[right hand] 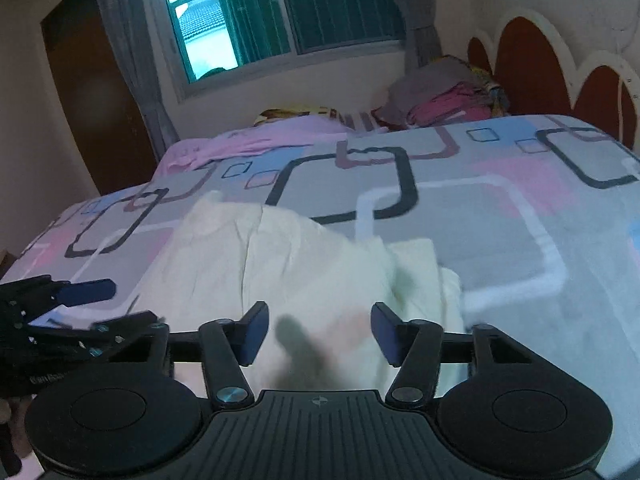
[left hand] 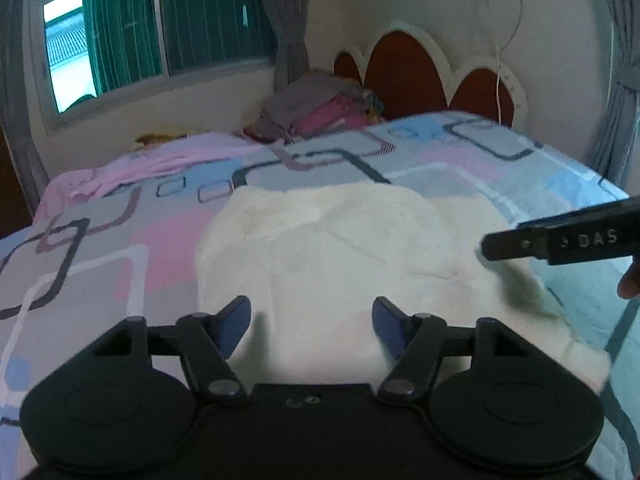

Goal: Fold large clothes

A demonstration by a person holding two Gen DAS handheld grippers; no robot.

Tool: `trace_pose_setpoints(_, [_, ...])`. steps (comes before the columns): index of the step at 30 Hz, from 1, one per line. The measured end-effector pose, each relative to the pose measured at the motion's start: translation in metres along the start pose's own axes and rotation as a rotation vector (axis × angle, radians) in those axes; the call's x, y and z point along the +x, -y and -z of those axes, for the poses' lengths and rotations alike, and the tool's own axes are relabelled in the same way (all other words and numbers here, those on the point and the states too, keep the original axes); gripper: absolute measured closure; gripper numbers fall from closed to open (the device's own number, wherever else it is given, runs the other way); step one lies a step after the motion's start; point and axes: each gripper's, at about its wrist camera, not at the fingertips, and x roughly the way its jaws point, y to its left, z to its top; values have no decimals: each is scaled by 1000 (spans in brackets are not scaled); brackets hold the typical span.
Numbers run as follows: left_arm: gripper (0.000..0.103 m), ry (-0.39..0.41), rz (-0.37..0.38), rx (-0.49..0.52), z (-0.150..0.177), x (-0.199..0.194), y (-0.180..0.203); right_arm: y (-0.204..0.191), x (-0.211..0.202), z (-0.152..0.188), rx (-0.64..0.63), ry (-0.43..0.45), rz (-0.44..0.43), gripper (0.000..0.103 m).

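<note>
Left wrist view: the cream garment (left hand: 340, 248) is spread flat on the bed (left hand: 100, 248), seemingly laid out for folding. The left gripper (left hand: 311, 326) is held above its near edge, jaws wide apart and empty. The right gripper (right hand: 316, 334) is likewise parted, nothing gripped.

You're seeing a cream garment (left hand: 340, 248) lying on the bedsheet (left hand: 120, 240), which is showing grey, pink and blue blocks with dark and white rounded-square outlines.
</note>
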Motion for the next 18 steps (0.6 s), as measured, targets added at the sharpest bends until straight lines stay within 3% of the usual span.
trace_pose_setpoints(6, [32,-71,35,-56,8,32,-8,6,41,12,-35,-117,49,49])
trace_pose_setpoints(11, [31,-83,3,-13,18,38,4,12,50,31,-36,-125,58,49])
trace_pose_setpoints(18, [32,-99,-4,10,16,37,4,5,50,31,-56,-139,79,49])
